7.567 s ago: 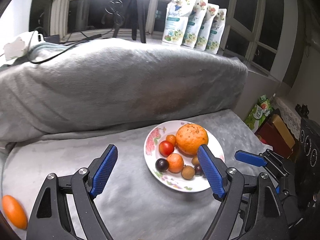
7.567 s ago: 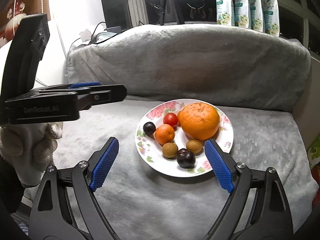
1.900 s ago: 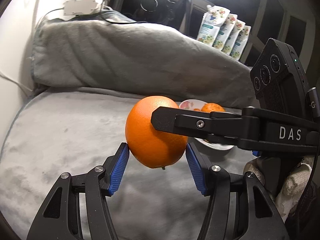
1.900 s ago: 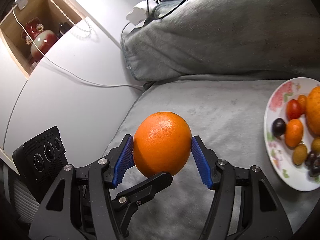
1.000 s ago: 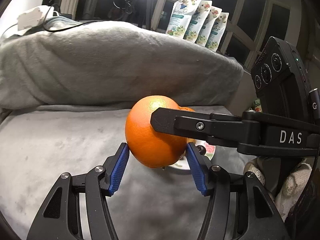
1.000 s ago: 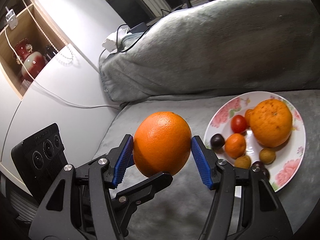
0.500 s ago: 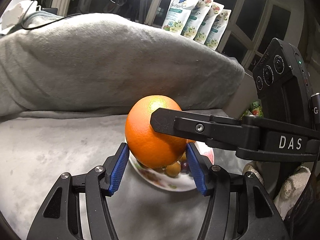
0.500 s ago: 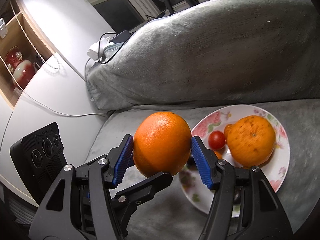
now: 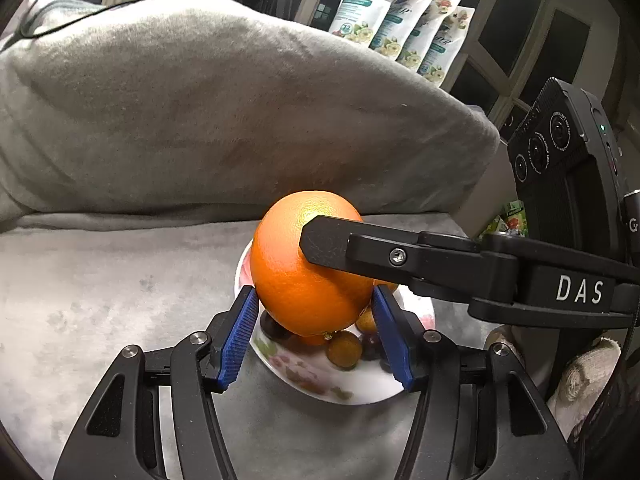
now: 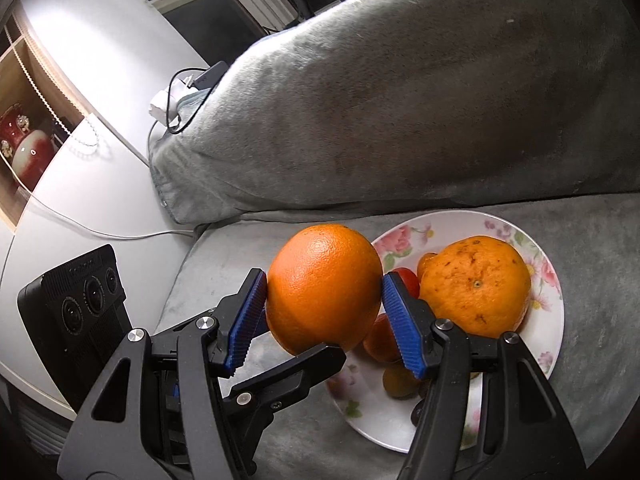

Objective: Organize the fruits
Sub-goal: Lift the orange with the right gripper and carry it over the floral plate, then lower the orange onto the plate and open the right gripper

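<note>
Left wrist view, backdrop: a big grey cushion (image 9: 224,112) lay along the back, draped in the same plush grey cover (image 9: 100,292) as the seat below it.
Right wrist view, backdrop: the same cushion (image 10: 420,112) filled the upper frame, with a white wall and a shelf niche at far left.
Pouches: four printed packets (image 9: 400,20) stood in a row on the sill behind the cushion.
Plate: a white floral plate (image 10: 554,320) sat on the seat cover, directly below and beyond the held fruit.
Orange: one smooth orange (image 10: 324,288) hung above the near-left edge of the plate, clear of the cover.
Right gripper (image 10: 324,320): its blue pads pinched the orange at both sides.
Left gripper (image 9: 312,332): its blue pads pressed the same orange (image 9: 308,264) from its own two sides, so both tools gripped it together.
Spotted orange: a rougher, speckled orange (image 10: 476,284) rested on the plate, just right of the held one.
Small fruits: a red tomato (image 10: 408,280), a small tangerine (image 10: 380,340) and a brown round fruit (image 9: 342,354) lay on the plate, partly hidden.
</note>
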Available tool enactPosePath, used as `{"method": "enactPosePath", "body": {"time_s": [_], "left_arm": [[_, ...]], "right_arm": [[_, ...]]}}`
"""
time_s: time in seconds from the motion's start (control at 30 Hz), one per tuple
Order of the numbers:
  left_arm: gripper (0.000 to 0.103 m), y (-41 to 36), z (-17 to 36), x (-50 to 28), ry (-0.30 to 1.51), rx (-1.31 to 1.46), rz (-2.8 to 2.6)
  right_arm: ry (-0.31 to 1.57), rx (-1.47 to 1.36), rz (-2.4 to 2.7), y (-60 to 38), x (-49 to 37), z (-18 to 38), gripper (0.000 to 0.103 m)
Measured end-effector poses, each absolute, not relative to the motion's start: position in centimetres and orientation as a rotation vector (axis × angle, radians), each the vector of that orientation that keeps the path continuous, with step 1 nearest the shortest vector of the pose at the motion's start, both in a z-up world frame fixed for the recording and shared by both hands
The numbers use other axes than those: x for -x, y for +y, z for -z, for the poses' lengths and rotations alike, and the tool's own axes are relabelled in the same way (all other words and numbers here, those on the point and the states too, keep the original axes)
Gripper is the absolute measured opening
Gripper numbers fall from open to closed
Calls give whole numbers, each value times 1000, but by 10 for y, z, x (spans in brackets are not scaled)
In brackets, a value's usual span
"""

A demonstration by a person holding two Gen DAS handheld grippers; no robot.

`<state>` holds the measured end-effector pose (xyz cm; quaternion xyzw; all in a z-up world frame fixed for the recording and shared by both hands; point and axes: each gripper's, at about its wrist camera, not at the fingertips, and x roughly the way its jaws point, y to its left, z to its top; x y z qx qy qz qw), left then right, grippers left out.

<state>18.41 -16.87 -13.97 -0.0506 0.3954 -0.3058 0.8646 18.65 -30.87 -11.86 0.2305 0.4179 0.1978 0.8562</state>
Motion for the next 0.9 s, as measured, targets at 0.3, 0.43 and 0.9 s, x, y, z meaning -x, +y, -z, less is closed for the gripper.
{"method": "enactPosePath", "body": {"time_s": [0.3,0.43,0.9], "left_arm": [[58,-168,145,-190,846,108,621],[58,-173,145,-190,838,80,606],[53,-179,140,-192,828,60,618]], "right_arm": [[897,-496,-426,-308,-195,128,63],[896,-481,-410,-307,-195,127,63],[875,-464,-388,-313,-192,124,63]]}}
